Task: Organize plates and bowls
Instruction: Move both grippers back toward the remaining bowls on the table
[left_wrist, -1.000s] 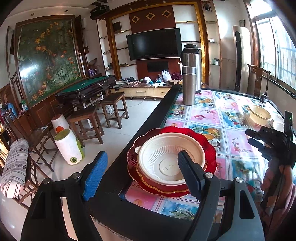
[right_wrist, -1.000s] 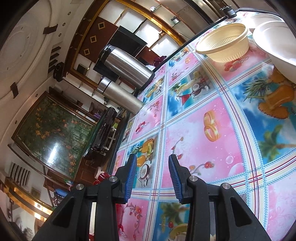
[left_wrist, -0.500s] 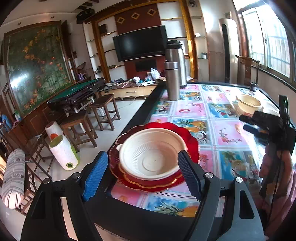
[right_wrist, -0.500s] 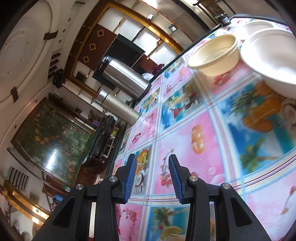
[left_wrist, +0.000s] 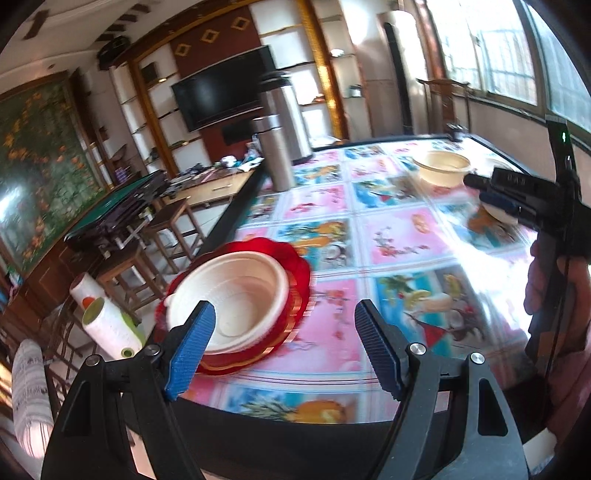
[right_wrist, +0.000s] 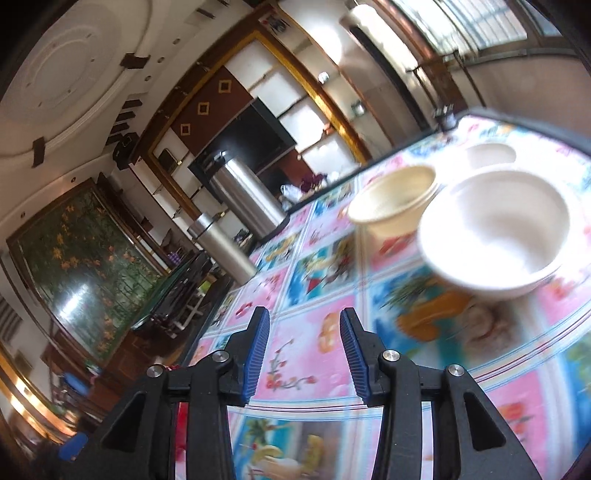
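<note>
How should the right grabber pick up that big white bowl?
Best guess: pinch the rim of the big white bowl on its near edge, one finger inside and one outside. It stands upright and open, far wider than the right gripper's gap, so its thin rim is the only part that fits. Coming from the near side avoids the cream bowl beside it.

Home living/dining rm: black flat-screen TV (left_wrist: 218, 92) in gold-trimmed wooden wall unit (left_wrist: 155, 110), brown wooden stools (left_wrist: 173, 229), fruit-print oilcloth-covered surface (left_wrist: 399, 236).
</note>
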